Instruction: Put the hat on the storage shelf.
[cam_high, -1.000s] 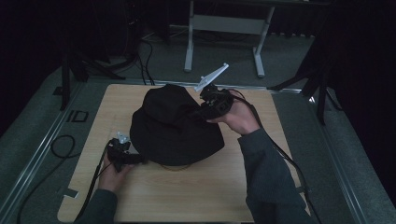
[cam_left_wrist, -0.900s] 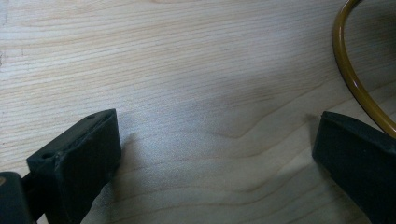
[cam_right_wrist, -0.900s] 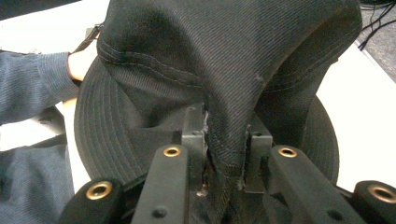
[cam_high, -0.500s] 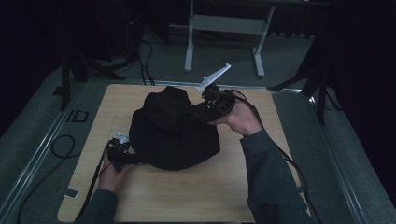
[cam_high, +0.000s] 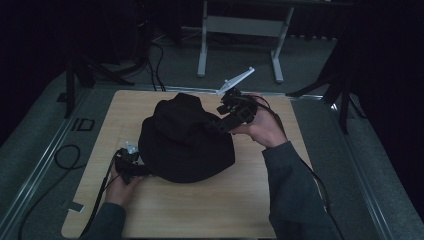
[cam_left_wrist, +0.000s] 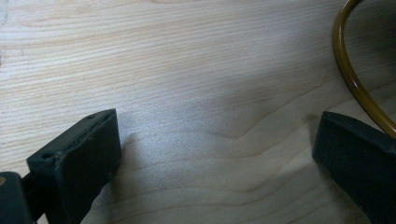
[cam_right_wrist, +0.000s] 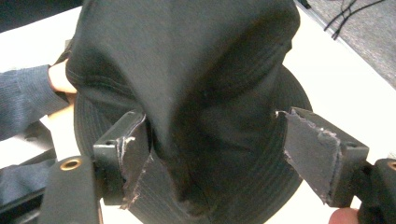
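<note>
A floppy black hat lies in a heap on the middle of the wooden table. My right gripper reaches onto its right side. In the right gripper view the jaws of the right gripper stand wide open, with a raised fold of the hat between them. My left gripper rests at the hat's lower left edge. The left gripper view has the left gripper open over bare wood, with a thin golden-brown curved rim beside the right jaw.
A white-legged stand sits on the floor beyond the table's far edge. Cables trail on the carpet at the left, and dark tripod legs stand at the right. Bare wood stretches along the table's near side.
The hat's right edge has drawn in a little and its crown has bunched slightly. The right gripper has shifted slightly; the left hand has stayed put.
</note>
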